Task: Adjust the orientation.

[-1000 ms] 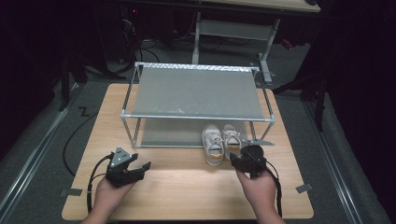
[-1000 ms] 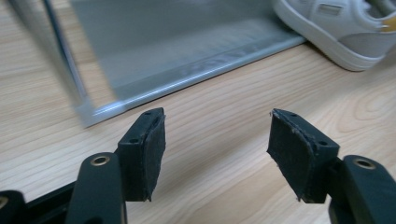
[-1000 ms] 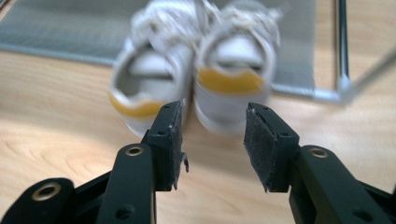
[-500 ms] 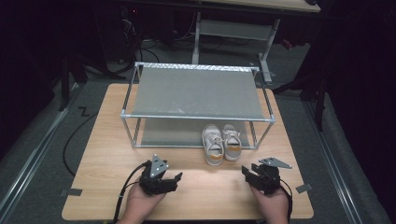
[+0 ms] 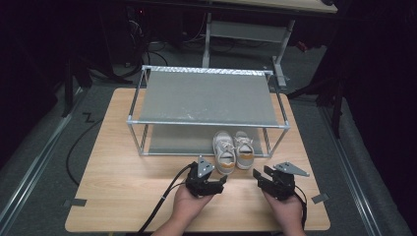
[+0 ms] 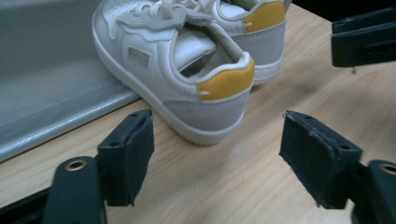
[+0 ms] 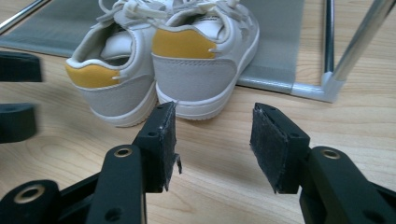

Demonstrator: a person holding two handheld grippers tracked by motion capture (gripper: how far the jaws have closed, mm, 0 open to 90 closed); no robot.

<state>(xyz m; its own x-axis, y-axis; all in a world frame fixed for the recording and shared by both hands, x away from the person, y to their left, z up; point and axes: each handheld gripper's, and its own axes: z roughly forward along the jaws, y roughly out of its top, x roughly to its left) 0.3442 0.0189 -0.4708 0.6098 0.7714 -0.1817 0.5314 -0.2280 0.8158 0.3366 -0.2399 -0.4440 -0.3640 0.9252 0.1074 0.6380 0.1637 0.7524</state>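
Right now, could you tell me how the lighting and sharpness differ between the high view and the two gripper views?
High view: the table is lit while the room around it falls into near black, and the shoes look small and soft. Left gripper view: bright and even, nearest heel crisp, far edges slightly soft. Right gripper view: both heels sharp, with the other tool blurred at the left edge.

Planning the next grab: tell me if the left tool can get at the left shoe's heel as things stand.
Probably yes. The left tool stands open just short of the left shoe, its yellow-tabbed heel facing the jaws, with bare table between them.
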